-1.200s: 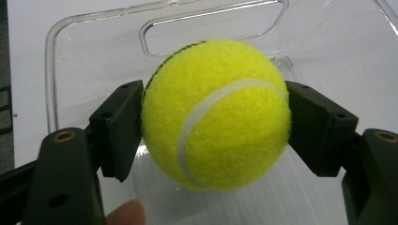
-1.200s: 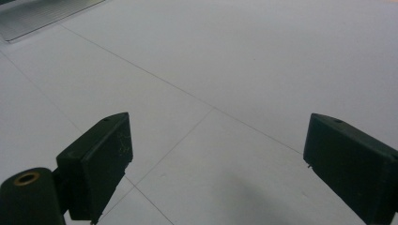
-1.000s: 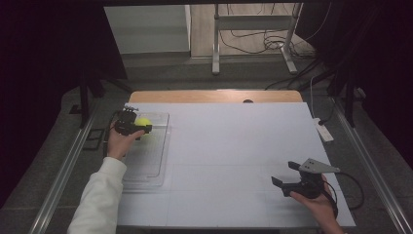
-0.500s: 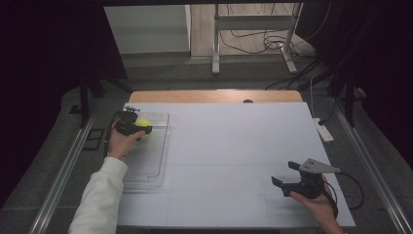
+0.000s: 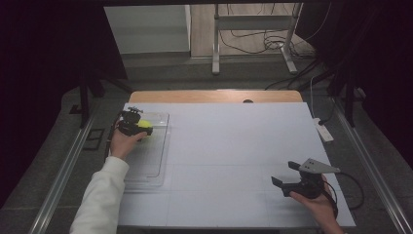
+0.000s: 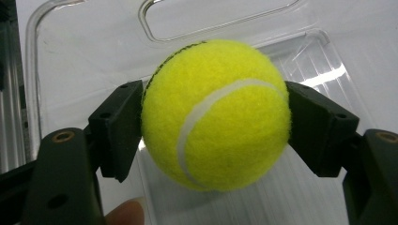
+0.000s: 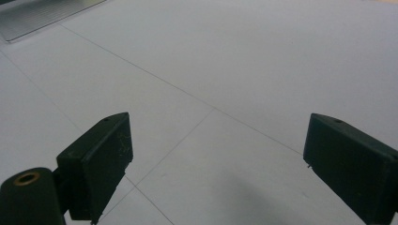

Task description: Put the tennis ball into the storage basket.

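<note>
**Two grippers, one ball held over the tray**

One yellow tennis ball (image 6: 216, 115) sits clamped between the two black jaws of the left gripper (image 6: 213, 117), a pad pressed against each side of it. Its white seam curves across the face toward the camera. Behind and below the ball lies a clear plastic tray (image 6: 89, 61) with a handle cut-out at its far end. In the high view the left gripper (image 5: 138, 127) holds the ball (image 5: 144, 127) above the far end of the tray (image 5: 153, 165), which lies along the left side of the white table (image 5: 234, 146). A white sleeve (image 5: 100, 200) comes in from the bottom left.

Well apart, near the front right corner of the table, the right gripper (image 5: 285, 178) is held with its jaws spread wide and nothing between them. Its own view shows the right gripper (image 7: 216, 164) over bare white tabletop crossed by thin lines.
</note>
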The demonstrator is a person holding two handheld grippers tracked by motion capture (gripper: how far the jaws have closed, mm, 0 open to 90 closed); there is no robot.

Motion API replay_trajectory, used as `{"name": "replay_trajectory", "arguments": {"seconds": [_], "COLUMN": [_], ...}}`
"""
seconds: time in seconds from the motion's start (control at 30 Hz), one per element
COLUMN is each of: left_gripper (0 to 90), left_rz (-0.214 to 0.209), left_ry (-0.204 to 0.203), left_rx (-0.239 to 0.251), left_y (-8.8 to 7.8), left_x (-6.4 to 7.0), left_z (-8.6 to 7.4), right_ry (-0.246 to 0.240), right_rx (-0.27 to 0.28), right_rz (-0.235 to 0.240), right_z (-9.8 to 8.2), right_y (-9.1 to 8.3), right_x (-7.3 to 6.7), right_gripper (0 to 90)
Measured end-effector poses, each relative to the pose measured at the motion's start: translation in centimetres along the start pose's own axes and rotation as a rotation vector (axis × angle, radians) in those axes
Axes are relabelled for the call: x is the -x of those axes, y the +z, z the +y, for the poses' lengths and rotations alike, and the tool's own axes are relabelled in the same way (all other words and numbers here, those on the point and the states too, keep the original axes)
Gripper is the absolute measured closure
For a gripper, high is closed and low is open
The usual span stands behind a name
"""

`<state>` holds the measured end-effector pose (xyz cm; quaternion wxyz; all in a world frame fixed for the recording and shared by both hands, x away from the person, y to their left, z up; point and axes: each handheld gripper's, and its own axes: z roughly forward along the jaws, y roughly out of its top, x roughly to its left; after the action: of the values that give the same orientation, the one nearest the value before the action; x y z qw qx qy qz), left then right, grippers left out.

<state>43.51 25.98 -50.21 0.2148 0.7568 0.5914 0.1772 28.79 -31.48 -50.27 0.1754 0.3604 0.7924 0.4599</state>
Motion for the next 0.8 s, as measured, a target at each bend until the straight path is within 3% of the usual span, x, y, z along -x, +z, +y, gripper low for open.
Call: {"name": "replay_trajectory", "arguments": {"seconds": [0.4, 0.8], "left_gripper": [25.8, 17.5], "left_rz": [0.018, -0.006], "left_ry": [0.022, 0.011], "left_rx": [-0.009, 0.019], "left_y": [0.19, 0.03], "left_x": [0.21, 0.27], "left_z": [0.02, 0.01], "right_ry": [-0.003, -0.002], "right_rx": [-0.001, -0.002], "right_rz": [0.002, 0.003], "right_z": [0.01, 0.00], "right_y": [0.01, 0.02], "right_x": [-0.05, -0.02], "right_gripper": [8.8, 8.8]}}
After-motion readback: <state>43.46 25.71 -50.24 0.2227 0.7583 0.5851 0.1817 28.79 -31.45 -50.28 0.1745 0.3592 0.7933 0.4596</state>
